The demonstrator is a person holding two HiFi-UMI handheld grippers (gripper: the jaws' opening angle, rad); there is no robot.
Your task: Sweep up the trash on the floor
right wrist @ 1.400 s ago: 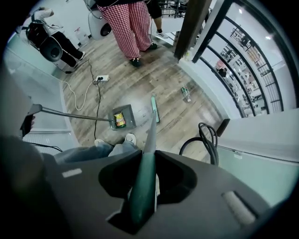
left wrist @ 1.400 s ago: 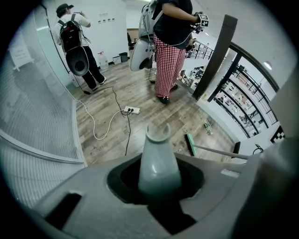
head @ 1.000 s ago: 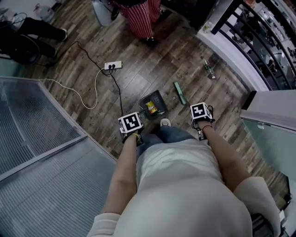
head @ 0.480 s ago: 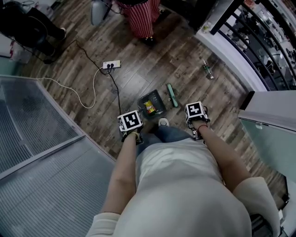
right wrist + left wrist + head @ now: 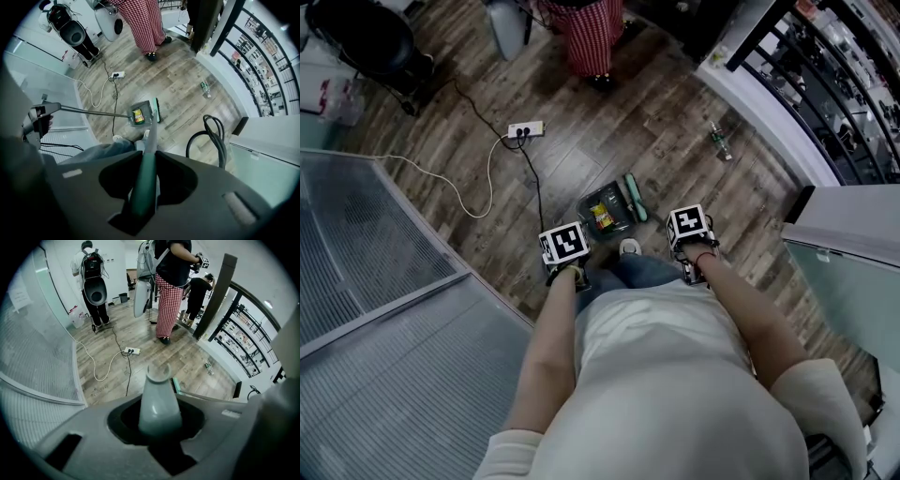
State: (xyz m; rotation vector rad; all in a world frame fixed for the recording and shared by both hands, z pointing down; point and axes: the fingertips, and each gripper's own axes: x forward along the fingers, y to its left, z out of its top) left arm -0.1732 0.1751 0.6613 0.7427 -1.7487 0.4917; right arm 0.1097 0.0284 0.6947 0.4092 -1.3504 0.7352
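A dark dustpan (image 5: 606, 208) lies on the wood floor with a yellow wrapper (image 5: 602, 217) inside it. The green broom head (image 5: 634, 197) touches the pan's right side. My left gripper (image 5: 564, 246) is shut on the dustpan's grey handle (image 5: 159, 401). My right gripper (image 5: 689, 227) is shut on the green broom handle (image 5: 144, 180), which runs down to the broom head (image 5: 156, 110) beside the dustpan (image 5: 139, 114). A small bottle (image 5: 720, 142) lies on the floor farther right, near the white curved base.
A white power strip (image 5: 526, 129) with a black and a white cable lies left of the pan. A person in checked trousers (image 5: 589, 37) stands beyond it. Ribbed glass panels (image 5: 384, 281) close the left side, and a railing (image 5: 825, 84) the right. My shoe (image 5: 629, 247) is just behind the pan.
The broom head has slid left across the floor until it meets the dustpan. My right gripper moved left with it. The left gripper and pan stayed nearly still.
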